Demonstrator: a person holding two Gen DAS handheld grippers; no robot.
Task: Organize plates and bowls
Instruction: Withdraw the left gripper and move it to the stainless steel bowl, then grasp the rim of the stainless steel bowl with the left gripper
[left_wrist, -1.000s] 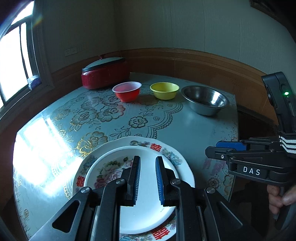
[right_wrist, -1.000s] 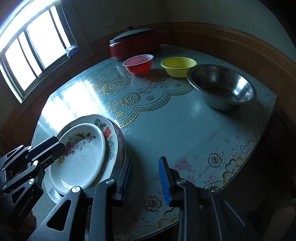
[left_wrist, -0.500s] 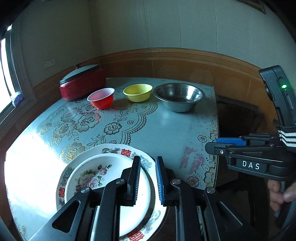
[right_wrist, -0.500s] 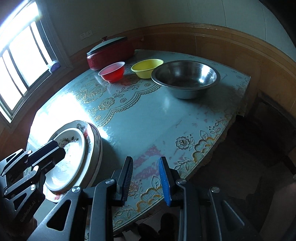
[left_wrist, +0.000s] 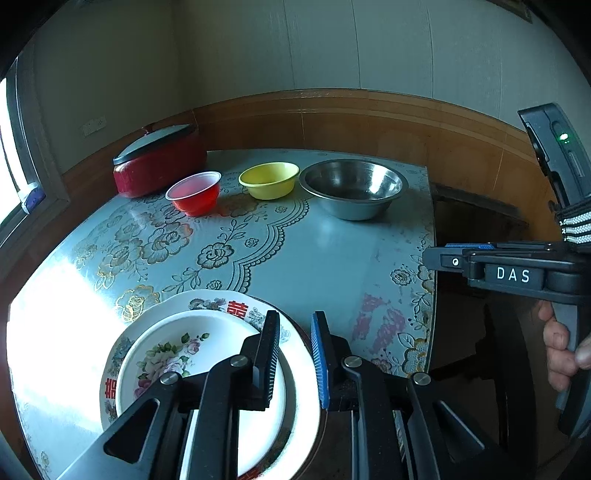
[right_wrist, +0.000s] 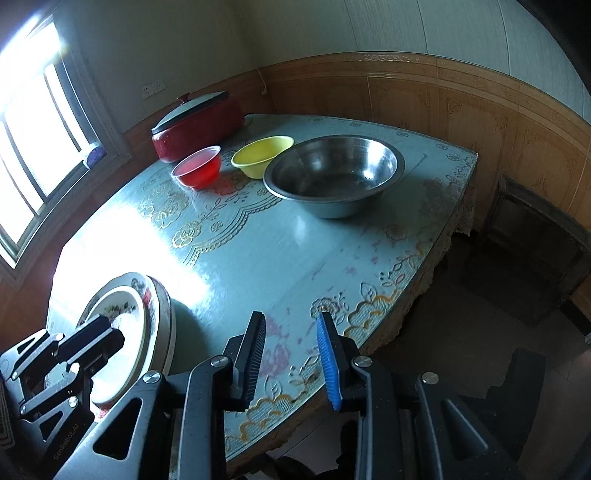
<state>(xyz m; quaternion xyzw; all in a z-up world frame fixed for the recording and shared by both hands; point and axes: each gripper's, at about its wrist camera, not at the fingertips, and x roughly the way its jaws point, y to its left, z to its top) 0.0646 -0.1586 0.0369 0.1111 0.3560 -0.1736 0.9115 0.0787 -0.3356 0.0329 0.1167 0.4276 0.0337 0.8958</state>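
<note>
Black-and-blue fingers on the left gripper (left_wrist: 295, 321) are almost closed, slim gap, right over the stacked plates (left_wrist: 184, 332) at 7 o'clock; can't tell if they pinch the rim. Right gripper (right_wrist: 290, 321) is partly open, holding nothing. Red bowl (left_wrist: 194, 192), yellow bowl (left_wrist: 269, 181) and steel bowl (left_wrist: 352, 188) line the table (left_wrist: 314, 258) around 12.

Left gripper (left_wrist: 293, 354) is angled downward, its 2 jaws narrowed to a slim gap, nothing seen pinched between them. Right gripper (right_wrist: 290, 356) is also pitched downward, jaws parted and empty. The right gripper's handle is wrapped by a hand (left_wrist: 563, 347).
</note>
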